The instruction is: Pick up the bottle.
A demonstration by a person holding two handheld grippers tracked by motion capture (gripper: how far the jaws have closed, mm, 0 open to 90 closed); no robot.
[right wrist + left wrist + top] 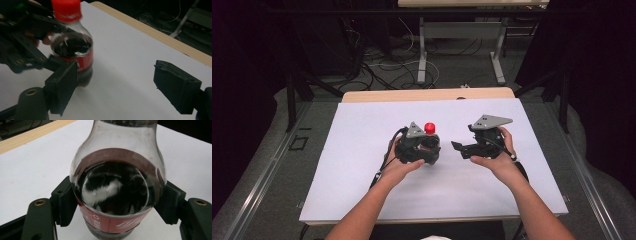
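A small cola bottle (430,129) with a red cap stands upright near the middle of the white table (362,175). My left gripper (431,146) is shut on it. In the left gripper view the two pads press on either side of the bottle (117,185) at its red label, with the left gripper (117,206) low around it. My right gripper (460,149) hangs just right of the bottle, pointing left at it. Its jaws stand open with nothing between them. In the right gripper view the bottle (73,50) sits beyond and left of the right gripper (120,85).
The table's wooden far edge (427,94) runs behind the white sheet. Beyond it on the floor lie cables (382,70) and another table's metal legs (422,55). Dark curtains close off both sides. White surface stretches all around the bottle.
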